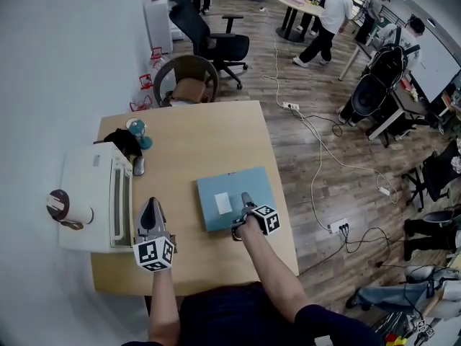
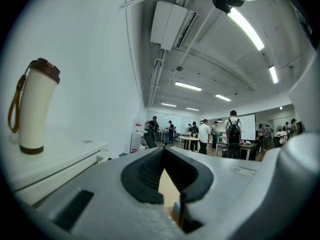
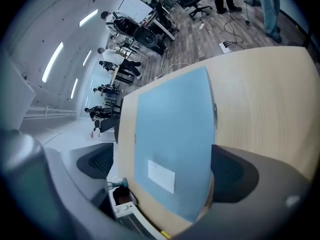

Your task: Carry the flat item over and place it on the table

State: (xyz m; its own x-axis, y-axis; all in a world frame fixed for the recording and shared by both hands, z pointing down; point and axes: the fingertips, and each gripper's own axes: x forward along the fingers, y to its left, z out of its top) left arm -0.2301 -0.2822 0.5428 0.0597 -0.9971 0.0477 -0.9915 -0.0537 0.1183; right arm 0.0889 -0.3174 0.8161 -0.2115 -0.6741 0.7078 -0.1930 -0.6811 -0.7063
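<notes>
The flat item is a light blue folder (image 1: pixel 229 187) with a white label, lying flat on the wooden table (image 1: pixel 209 132) toward its right side. My right gripper (image 1: pixel 243 206) sits at the folder's near edge. In the right gripper view its jaws stand wide apart with the folder (image 3: pixel 175 124) lying between them, and the pads (image 3: pixel 232 171) do not press on it. My left gripper (image 1: pixel 151 209) rests on the table to the folder's left, beside the printer. Its jaws (image 2: pixel 162 176) meet with nothing between them.
A white printer (image 1: pixel 90 193) stands at the table's left edge with a cream tumbler (image 1: pixel 65 207) on it. A teal object (image 1: pixel 138 132) and a black item (image 1: pixel 126 144) lie behind it. A chair (image 1: pixel 187 78) stands at the far edge. People walk in the background.
</notes>
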